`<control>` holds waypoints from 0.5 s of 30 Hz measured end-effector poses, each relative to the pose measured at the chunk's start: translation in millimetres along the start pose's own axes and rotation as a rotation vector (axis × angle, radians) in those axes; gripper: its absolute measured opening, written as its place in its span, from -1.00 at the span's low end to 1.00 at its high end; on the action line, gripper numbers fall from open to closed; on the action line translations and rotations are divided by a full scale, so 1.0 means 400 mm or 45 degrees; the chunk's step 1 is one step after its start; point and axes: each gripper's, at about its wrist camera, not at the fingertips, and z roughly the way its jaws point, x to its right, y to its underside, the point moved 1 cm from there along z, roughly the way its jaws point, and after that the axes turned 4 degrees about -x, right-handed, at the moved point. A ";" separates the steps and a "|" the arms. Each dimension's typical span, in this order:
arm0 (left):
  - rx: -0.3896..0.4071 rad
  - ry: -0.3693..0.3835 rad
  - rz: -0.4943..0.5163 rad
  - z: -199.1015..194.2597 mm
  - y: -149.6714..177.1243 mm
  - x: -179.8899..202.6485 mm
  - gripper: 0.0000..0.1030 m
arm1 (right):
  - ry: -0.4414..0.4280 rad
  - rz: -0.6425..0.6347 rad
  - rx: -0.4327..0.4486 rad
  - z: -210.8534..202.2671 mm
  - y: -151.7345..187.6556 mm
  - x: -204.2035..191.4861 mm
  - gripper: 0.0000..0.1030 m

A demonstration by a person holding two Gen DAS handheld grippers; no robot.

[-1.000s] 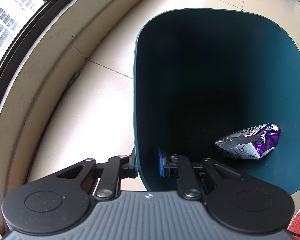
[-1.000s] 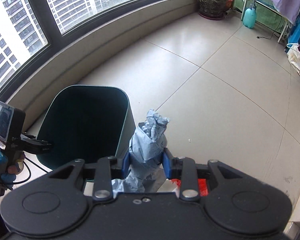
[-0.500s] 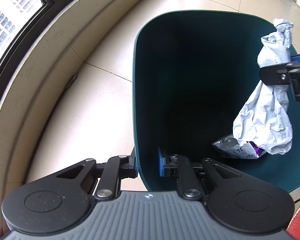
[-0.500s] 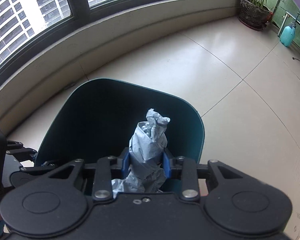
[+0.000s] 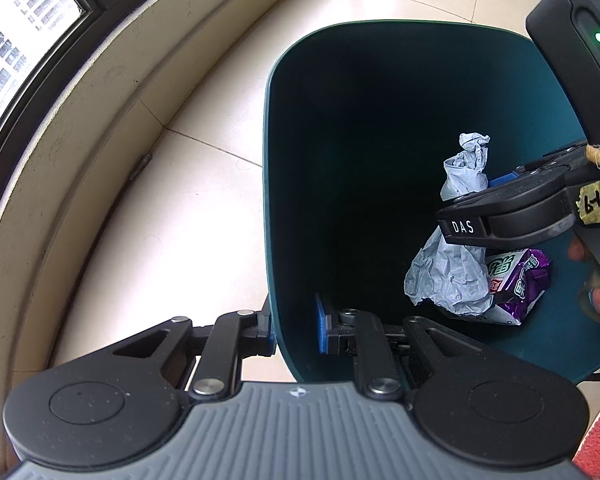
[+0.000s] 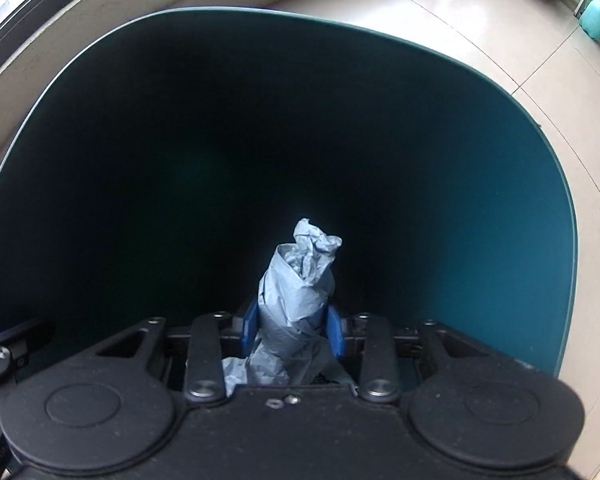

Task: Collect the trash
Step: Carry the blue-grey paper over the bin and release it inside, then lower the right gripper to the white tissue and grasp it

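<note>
A pale tiled floor (image 5: 204,184) is seen beside a curved sill under dark-framed windows, and on it stands a dark teal bin (image 5: 380,40). The bin's near wall is pinched between the blue pads of the left gripper (image 5: 294,326), one pad outside the wall and one inside. The right gripper (image 6: 292,330) is held inside the mouth of the bin, pointing down into it, with a crumpled grey-blue wad of paper (image 6: 296,292) between its blue pads; its jaws have just been opening a little, yet the wad is seen touching both pads and standing up between them. In the left wrist view the wad hangs over a purple snack wrapper (image 5: 518,284) lying inside the bin against its right-hand wall
</note>
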 end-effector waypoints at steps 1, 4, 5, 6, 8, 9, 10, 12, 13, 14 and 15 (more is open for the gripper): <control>0.001 -0.003 0.002 0.004 0.002 0.002 -0.66 | 0.003 -0.004 0.003 -0.004 0.004 0.000 -0.31; 0.005 -0.006 0.006 0.006 0.002 0.012 -0.66 | -0.013 -0.011 0.000 -0.015 0.021 0.004 -0.23; 0.006 -0.006 0.006 0.006 0.002 0.016 -0.66 | -0.019 -0.009 0.003 -0.020 0.027 0.004 -0.22; 0.006 -0.006 0.005 0.005 0.000 0.019 -0.66 | -0.034 -0.010 0.008 -0.028 0.033 0.003 -0.21; 0.006 -0.007 0.004 0.004 0.000 0.020 -0.66 | -0.073 -0.019 0.030 -0.057 0.035 0.015 -0.21; 0.007 -0.010 0.005 0.003 0.000 0.025 -0.66 | -0.086 -0.025 0.039 -0.069 0.042 0.016 -0.21; 0.007 -0.012 0.006 0.004 0.000 0.028 -0.66 | -0.103 -0.040 0.056 -0.091 0.055 0.022 -0.20; 0.007 -0.015 0.006 0.004 -0.001 0.036 -0.66 | -0.120 -0.046 0.076 -0.120 0.072 0.028 -0.20; 0.007 -0.016 0.005 0.003 0.000 0.042 -0.66 | -0.142 -0.050 0.090 -0.140 0.080 0.038 -0.20; 0.006 -0.017 0.004 0.002 0.000 0.046 -0.66 | -0.155 -0.049 0.100 -0.155 0.087 0.045 -0.20; 0.006 -0.018 0.004 0.002 -0.001 0.050 -0.66 | -0.166 -0.047 0.110 -0.169 0.093 0.053 -0.19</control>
